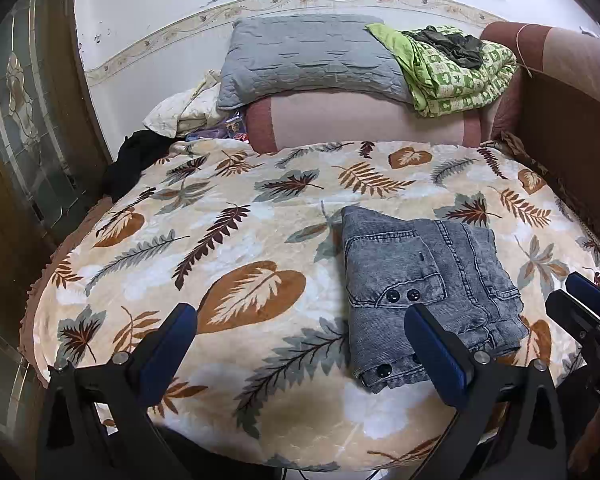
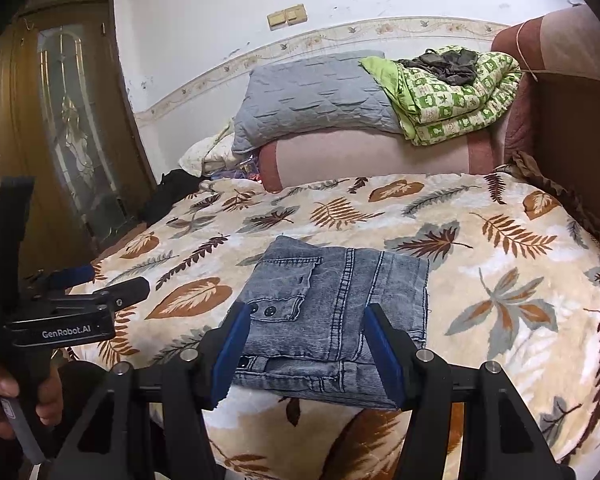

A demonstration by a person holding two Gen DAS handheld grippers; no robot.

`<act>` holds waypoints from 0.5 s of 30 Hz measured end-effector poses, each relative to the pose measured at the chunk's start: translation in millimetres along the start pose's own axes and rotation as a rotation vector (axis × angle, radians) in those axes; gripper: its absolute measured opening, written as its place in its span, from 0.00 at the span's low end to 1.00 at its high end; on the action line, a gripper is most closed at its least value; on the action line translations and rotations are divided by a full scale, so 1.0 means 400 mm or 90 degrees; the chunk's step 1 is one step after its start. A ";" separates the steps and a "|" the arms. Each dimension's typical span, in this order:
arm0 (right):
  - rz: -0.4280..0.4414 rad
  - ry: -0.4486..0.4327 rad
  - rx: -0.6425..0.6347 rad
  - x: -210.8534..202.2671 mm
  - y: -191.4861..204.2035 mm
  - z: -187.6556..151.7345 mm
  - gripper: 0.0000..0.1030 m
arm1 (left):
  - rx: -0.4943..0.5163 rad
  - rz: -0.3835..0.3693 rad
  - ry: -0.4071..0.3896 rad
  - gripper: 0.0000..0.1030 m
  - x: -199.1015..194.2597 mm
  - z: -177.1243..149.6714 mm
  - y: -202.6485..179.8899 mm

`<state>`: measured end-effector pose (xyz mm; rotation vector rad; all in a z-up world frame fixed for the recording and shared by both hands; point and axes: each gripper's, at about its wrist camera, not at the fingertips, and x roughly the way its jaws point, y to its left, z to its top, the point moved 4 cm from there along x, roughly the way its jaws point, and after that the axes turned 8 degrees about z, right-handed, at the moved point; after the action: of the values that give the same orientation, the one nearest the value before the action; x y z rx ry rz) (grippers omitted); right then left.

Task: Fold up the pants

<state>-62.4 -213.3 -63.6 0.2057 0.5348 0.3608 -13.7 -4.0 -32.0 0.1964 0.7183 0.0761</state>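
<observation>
The grey-blue denim pants (image 1: 428, 280) lie folded into a compact rectangle on the leaf-print blanket (image 1: 240, 240) near the bed's front edge; they also show in the right wrist view (image 2: 336, 300). My left gripper (image 1: 300, 320) is open and empty, its right finger just left of and over the near corner of the pants. My right gripper (image 2: 304, 344) is open and empty, its blue pads either side of the near edge of the pants, held just above them. The right gripper also shows at the far right of the left wrist view (image 1: 580, 300).
A grey pillow (image 1: 312, 56) and a green patterned quilt (image 1: 460, 72) rest on a pink bolster (image 1: 364, 120) at the head of the bed. A wooden door with glass (image 1: 28, 120) stands left. A dark cloth (image 1: 136, 160) lies at the back left corner.
</observation>
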 end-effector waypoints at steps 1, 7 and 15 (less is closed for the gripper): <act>0.001 -0.001 -0.001 0.000 0.001 0.001 0.61 | 0.000 0.000 0.000 1.00 0.000 0.000 0.000; 0.001 -0.001 -0.006 0.003 0.007 0.008 0.61 | 0.000 0.004 -0.007 1.00 -0.009 0.005 0.005; 0.001 -0.014 -0.013 -0.006 0.022 0.029 0.61 | -0.040 0.008 -0.053 1.00 -0.074 0.035 0.042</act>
<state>-60.7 -207.5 -50.3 0.1898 0.5088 0.3655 -26.9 6.1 0.9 0.1438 0.6306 0.1021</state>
